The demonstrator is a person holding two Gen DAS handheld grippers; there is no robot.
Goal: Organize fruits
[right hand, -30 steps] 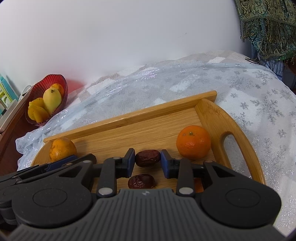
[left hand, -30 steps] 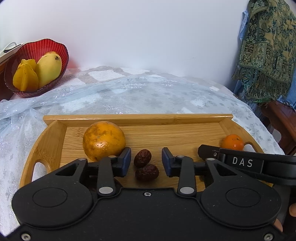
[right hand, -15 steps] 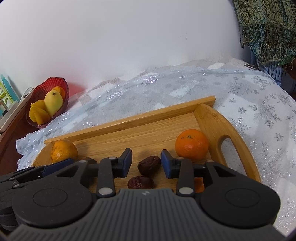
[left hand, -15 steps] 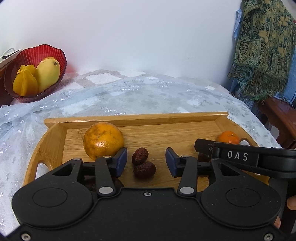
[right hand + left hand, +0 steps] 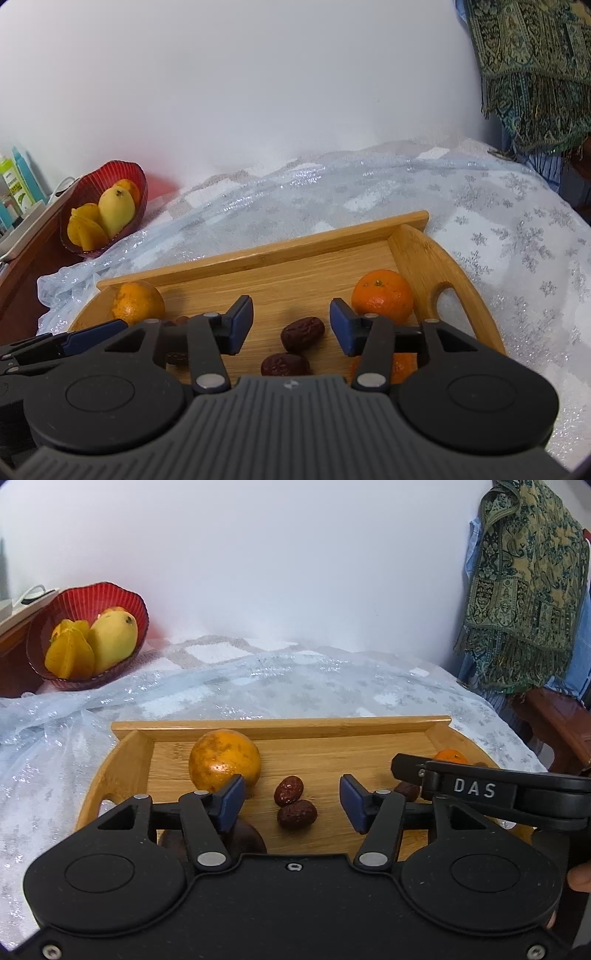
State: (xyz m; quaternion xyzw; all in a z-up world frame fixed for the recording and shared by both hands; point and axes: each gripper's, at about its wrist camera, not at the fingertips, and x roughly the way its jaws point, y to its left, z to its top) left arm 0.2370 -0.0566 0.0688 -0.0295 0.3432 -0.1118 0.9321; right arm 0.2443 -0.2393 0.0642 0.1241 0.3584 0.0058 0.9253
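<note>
Both grippers over the wooden tray [image 5: 280, 728] near its front edge, angled down. Left gripper [image 5: 291, 799] jaws opening, two dried dates [image 5: 293, 805] lying loose between them, untouched. Right gripper [image 5: 291, 325] jaws opening too, one date [image 5: 303, 334] between, clear of the pads; another [image 5: 284, 363] just in front. Big orange [image 5: 224, 759] at tray's left end, mandarin [image 5: 382, 295] at right end by the handle. Dates grouped mid-tray, likely sorted by kind. Red bowl [image 5: 122, 602] with mango, well apart at the far-left edge.

The matte black left gripper [image 5: 291, 799] is showing blue rubber pads [image 5: 231, 803], silver pivot screws and round caps; the right gripper [image 5: 291, 325] is wearing a ribbed grey housing, white "DAS" lettering marking its side.
</note>
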